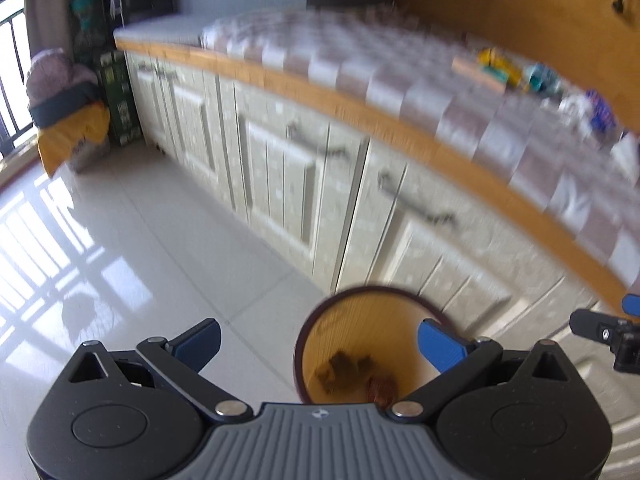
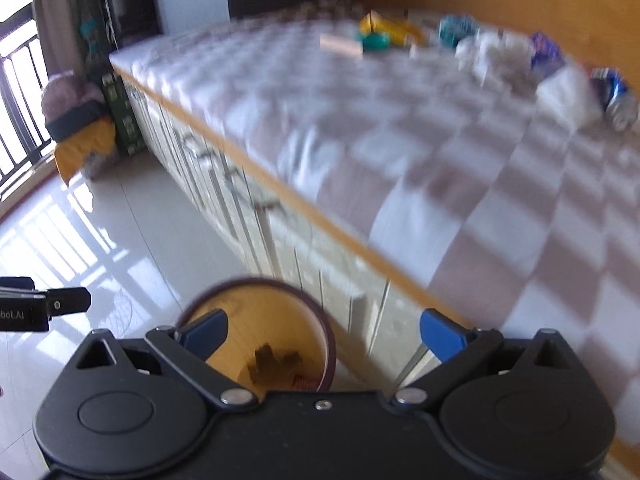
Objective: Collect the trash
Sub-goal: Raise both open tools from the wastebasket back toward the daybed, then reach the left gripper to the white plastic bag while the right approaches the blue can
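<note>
Floor (image 1: 168,248): glossy pale tile, lower left of both views, with bright window bars reflected on it. Upper left: dark balcony railing (image 2: 16,92), then a yellow sack (image 2: 86,148) with a dark band and a pinkish bundle on top, standing just beside a green carton (image 2: 124,120).

Centre: long platform with cream panelled cabinet doors (image 1: 280,184), dark curved handles and an orange wood edge (image 1: 320,92). A soft quilt (image 2: 440,152) in white and mauve checks lies on top. Both frames are motion-blurred.

Trash (image 2: 460,46): a loose row at upper right of the right wrist view, on the quilt next to the wooden wall. Left to right: flat tan strip, yellow and green wrappers, teal packet, crumpled white tissue, blue-purple packet, then a crushed blue and silver can (image 2: 616,96), long axis running upper left to lower right. The other pieces are too blurred for orientation.

Bin (image 1: 372,344): round, dark maroon rim, smooth wood-tone inner wall, mouth upward, on the floor just beside the cabinets. Dark crumpled scrap and a reddish piece at the bottom.

Left gripper (image 1: 320,340): blue pads spread wide, nothing between them, bin mouth framed in the gap. Right gripper (image 2: 324,334): likewise spread wide and empty, bin rim behind its left finger.
</note>
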The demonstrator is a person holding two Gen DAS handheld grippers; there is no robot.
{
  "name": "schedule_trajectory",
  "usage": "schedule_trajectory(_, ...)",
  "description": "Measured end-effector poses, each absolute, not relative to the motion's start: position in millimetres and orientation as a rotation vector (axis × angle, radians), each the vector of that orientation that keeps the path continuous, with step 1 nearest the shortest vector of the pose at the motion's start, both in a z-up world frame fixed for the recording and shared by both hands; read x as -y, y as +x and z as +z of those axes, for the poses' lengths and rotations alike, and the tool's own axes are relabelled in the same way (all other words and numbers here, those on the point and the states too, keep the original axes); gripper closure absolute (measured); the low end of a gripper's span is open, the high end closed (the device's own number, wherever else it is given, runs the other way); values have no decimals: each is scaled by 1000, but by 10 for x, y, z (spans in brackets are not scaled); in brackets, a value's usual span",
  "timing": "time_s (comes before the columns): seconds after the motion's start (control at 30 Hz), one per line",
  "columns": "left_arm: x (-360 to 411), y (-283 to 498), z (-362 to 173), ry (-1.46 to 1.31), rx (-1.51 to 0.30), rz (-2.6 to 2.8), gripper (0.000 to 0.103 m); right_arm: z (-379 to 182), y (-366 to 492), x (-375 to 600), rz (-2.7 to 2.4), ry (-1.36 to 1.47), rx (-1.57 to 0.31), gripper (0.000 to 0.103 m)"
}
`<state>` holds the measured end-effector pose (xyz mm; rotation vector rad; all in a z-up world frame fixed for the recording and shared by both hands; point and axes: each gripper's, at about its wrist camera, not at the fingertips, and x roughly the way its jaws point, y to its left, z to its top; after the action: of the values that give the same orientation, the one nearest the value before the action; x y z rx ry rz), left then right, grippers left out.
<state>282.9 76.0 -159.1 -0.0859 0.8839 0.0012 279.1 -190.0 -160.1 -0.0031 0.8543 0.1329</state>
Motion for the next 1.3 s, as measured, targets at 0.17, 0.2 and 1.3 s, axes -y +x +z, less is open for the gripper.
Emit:
schedule_trajectory(0.17, -695, 2759, -1150, -89, -754, -6, 0, -1154, 2692, 1953, 133, 4, -743, 0)
schedule_trajectory(0.2, -669, 2758, -1063, -86, -728, -9, 0, -1059, 2681, 1973, 126, 3, -715, 0)
schedule_trajectory(1.3, 1585, 4603, -614, 19, -431, -480, 0, -863, 3667, 3919, -339, 95, -384, 0)
